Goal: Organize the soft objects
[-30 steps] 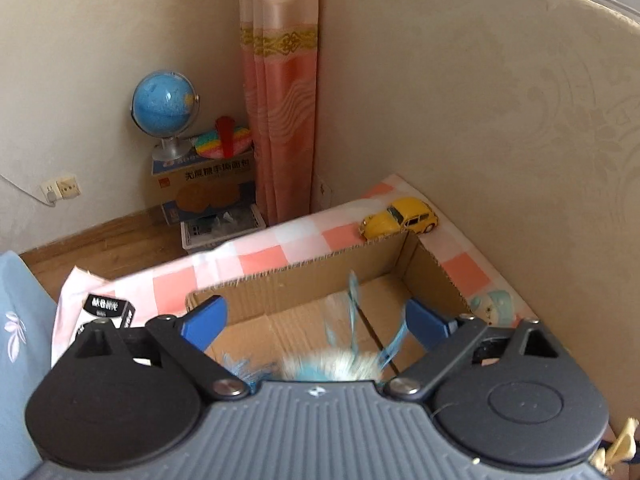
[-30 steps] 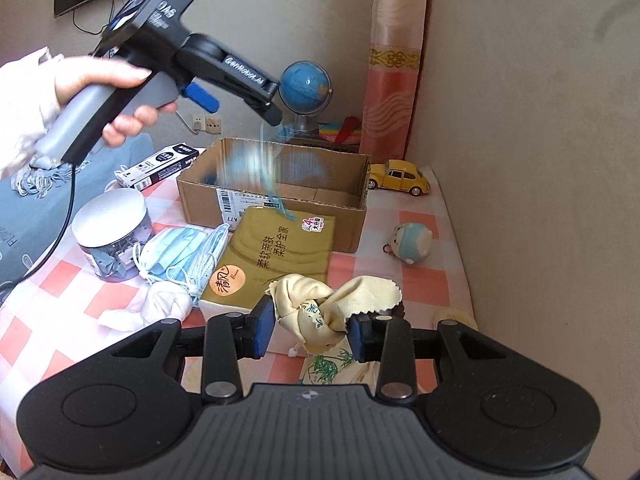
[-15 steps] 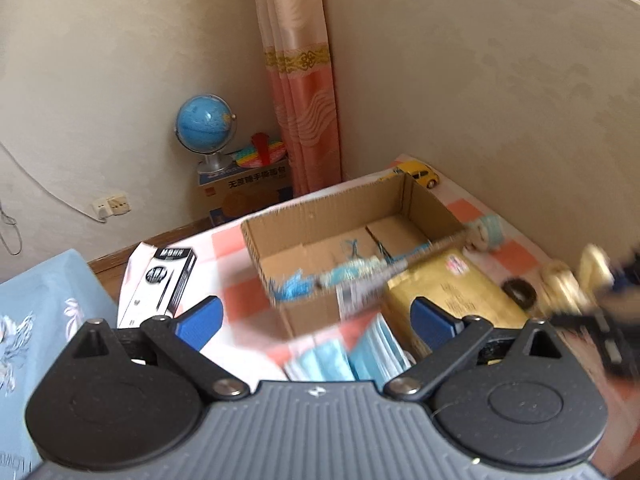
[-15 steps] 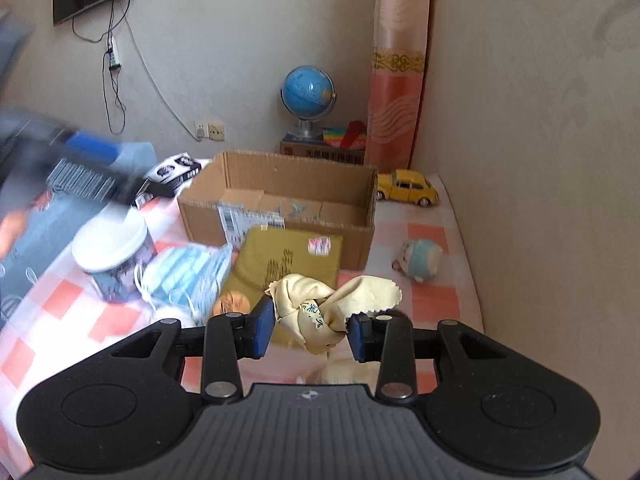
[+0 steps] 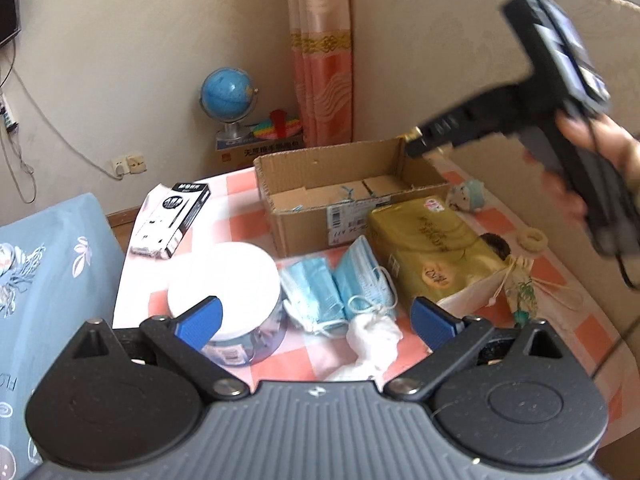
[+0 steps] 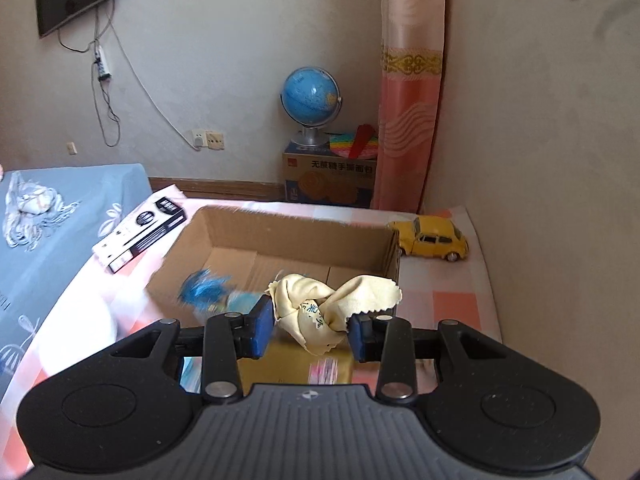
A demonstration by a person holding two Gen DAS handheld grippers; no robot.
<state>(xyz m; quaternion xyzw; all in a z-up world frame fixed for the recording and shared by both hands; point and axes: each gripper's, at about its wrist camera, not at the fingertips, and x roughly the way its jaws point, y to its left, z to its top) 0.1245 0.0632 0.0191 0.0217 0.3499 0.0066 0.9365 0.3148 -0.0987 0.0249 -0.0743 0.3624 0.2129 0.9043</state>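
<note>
An open cardboard box (image 5: 352, 188) stands on the checked table; it also shows in the right wrist view (image 6: 280, 252) with a blue fuzzy thing (image 6: 204, 290) inside. My right gripper (image 6: 310, 326) is shut on a crumpled yellow cloth (image 6: 320, 300) and holds it above the box's near edge. In the left wrist view the right gripper's black body (image 5: 560, 92) hangs above the box's right end. My left gripper (image 5: 316, 320) is open and empty, low over blue face masks (image 5: 340, 288) and a white cloth wad (image 5: 374, 340).
A white-lidded jar (image 5: 224, 292), a gold tissue pack (image 5: 432, 252), a printed pouch (image 5: 516, 284), a small plush (image 5: 466, 198) and a black-and-white carton (image 5: 172, 216) lie around the box. A yellow toy car (image 6: 432, 238) stands by the wall. A blue-covered seat (image 5: 40, 272) is on the left.
My left gripper let the blue fuzzy thing fall into the box and pulled back toward the near left. My right gripper lifted the yellow cloth and carried it forward over the box.
</note>
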